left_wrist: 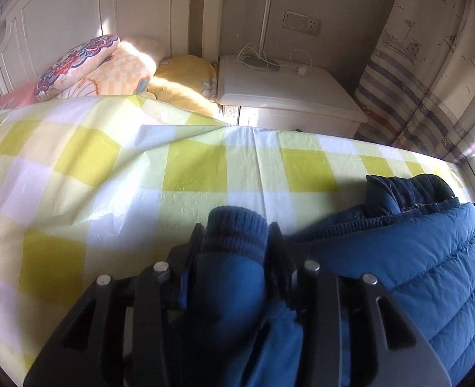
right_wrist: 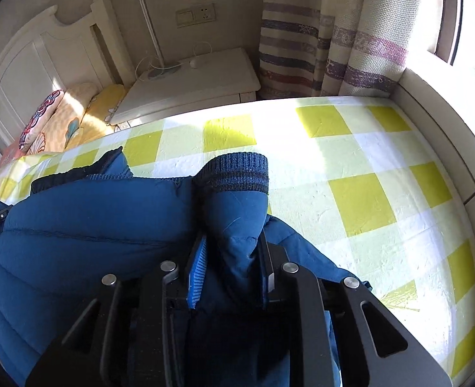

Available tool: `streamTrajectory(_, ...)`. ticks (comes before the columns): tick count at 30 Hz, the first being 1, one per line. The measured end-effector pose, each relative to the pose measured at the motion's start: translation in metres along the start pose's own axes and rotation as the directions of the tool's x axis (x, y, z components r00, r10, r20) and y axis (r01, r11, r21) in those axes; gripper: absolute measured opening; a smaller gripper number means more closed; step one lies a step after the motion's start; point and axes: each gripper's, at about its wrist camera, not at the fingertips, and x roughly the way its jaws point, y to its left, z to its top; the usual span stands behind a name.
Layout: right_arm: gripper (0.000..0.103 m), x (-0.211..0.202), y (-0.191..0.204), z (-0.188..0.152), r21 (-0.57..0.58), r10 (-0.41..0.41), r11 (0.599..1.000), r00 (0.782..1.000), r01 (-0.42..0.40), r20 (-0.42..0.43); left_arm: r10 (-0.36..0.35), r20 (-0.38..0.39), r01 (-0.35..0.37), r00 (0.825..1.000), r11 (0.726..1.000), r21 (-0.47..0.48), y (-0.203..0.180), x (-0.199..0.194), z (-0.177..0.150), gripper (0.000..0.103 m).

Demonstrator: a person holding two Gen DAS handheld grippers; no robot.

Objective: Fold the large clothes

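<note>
Your left hand-held gripper (left_wrist: 236, 242) clamps one jacket (left_wrist: 415, 274) cuff | your right hand-held gripper (right_wrist: 232, 248) clamps the other sleeve | jacket low in frame on checked bed (right_wrist: 350, 161)

My work surface is a bed spread with a yellow-and-white checked sheet (right_wrist: 360, 167). A puffy blue quilted jacket with dark knit cuffs (right_wrist: 85, 222) lies on it, and near the white headboard (left_wrist: 60, 16) sit what look like patterned pillows (left_wrist: 76, 61).

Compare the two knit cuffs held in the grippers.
The left gripper holds a plain dark blue cuff, shaded and bunched; the right gripper holds a cuff in sunlight, spread wider, showing grey-blue bands. Both are ribbed knit ends of the same blue puffer jacket.
</note>
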Motion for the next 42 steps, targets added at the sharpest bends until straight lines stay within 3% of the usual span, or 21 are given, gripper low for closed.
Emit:
streamTrajectory(1,0.031,-0.002,-0.002,0.000,0.015,0.015,1.000,1.000,-0.014,-0.003,-0.010,0.013,0.010,1.000,1.000,0.002,-0.001,-0.005,0.000,0.062)
streamTrajectory(3,0.067,-0.018,0.000,0.002,0.027,0.005,1.000,1.000,-0.005,0.021,0.012,0.092,-0.014,0.996,1.000,0.023,-0.008,-0.028,0.002,0.091)
streamTrajectory(4,0.073,-0.032,0.003,0.003,0.028,-0.012,1.000,0.997,0.009,0.076,0.029,0.152,-0.034,0.988,0.999,0.035,-0.014,-0.044,0.003,0.096)
streamTrajectory(6,0.075,-0.059,0.024,0.007,-0.028,0.025,0.999,0.983,-0.020,0.180,0.026,0.245,-0.045,0.969,0.996,0.073,-0.036,-0.075,0.003,0.100)
streamTrajectory(7,0.075,-0.066,0.044,0.009,-0.085,0.050,0.996,0.981,-0.034,0.187,0.023,0.240,-0.048,0.970,0.994,0.099,-0.051,-0.080,0.005,0.100)
streamTrajectory(9,0.075,-0.068,0.094,0.009,-0.232,0.093,0.971,0.982,-0.053,0.165,0.008,0.158,-0.035,0.987,0.985,0.170,-0.085,-0.070,0.007,0.100)
streamTrajectory(11,0.075,-0.057,0.148,0.003,-0.394,0.111,0.918,0.985,-0.051,0.130,0.030,0.079,-0.045,0.996,0.977,0.208,-0.115,-0.050,0.004,0.100)
streamTrajectory(13,0.074,-0.032,0.187,-0.005,-0.483,0.073,0.875,0.994,-0.024,0.082,0.060,0.035,-0.066,0.998,0.974,0.215,-0.130,-0.028,-0.002,0.100)
streamTrajectory(15,0.074,0.003,0.202,-0.017,-0.531,-0.017,0.847,0.999,0.029,0.029,0.083,0.008,-0.083,0.997,0.974,0.213,-0.133,-0.006,-0.009,0.101)
streamTrajectory(18,0.075,0.010,0.193,-0.018,-0.489,0.004,0.872,1.000,0.007,0.022,0.049,0.002,-0.048,0.999,0.985,0.164,-0.120,0.006,-0.014,0.101)
streamTrajectory(21,0.073,-0.001,0.180,-0.015,-0.462,0.023,0.887,1.000,-0.013,0.016,0.059,0.019,-0.061,0.998,0.981,0.185,-0.122,0.006,-0.020,0.101)
streamTrajectory(24,0.074,-0.021,0.142,0.001,-0.371,-0.120,0.913,0.981,0.169,0.152,0.061,0.029,-0.065,0.998,0.980,0.186,-0.122,0.006,-0.021,0.101)
streamTrajectory(26,0.076,-0.007,0.096,0.009,-0.291,-0.180,0.935,0.978,0.205,0.109,0.058,0.035,-0.063,0.998,0.980,0.188,-0.123,0.005,-0.022,0.101)
streamTrajectory(29,0.075,0.003,0.040,0.005,-0.148,-0.009,0.989,0.999,0.017,0.051,0.033,0.040,-0.040,0.999,0.982,0.184,-0.123,0.004,-0.021,0.101)
streamTrajectory(33,0.075,0.001,0.012,-0.003,-0.010,0.133,0.991,0.984,-0.133,0.114,0.014,0.042,-0.021,0.999,0.985,0.170,-0.119,0.002,-0.020,0.101)
streamTrajectory(36,0.075,0.003,0.014,-0.001,-0.005,0.127,0.992,0.986,-0.127,0.110,-0.010,0.107,0.001,0.994,0.996,0.091,-0.100,-0.019,-0.013,0.101)
streamTrajectory(38,0.075,0.004,0.019,-0.002,-0.016,0.115,0.993,0.988,-0.114,0.107,0.060,0.169,-0.059,0.984,0.998,-0.009,-0.073,-0.037,-0.010,0.100)
streamTrajectory(39,0.075,0.004,0.019,-0.001,-0.015,0.117,0.993,0.987,-0.116,0.107,0.082,0.154,-0.074,0.985,0.996,-0.054,-0.058,-0.036,-0.010,0.100)
streamTrajectory(42,0.076,0.007,0.015,0.000,-0.004,0.135,0.991,0.985,-0.135,0.106,0.117,0.001,-0.115,0.993,0.981,-0.154,-0.027,-0.009,-0.015,0.101)
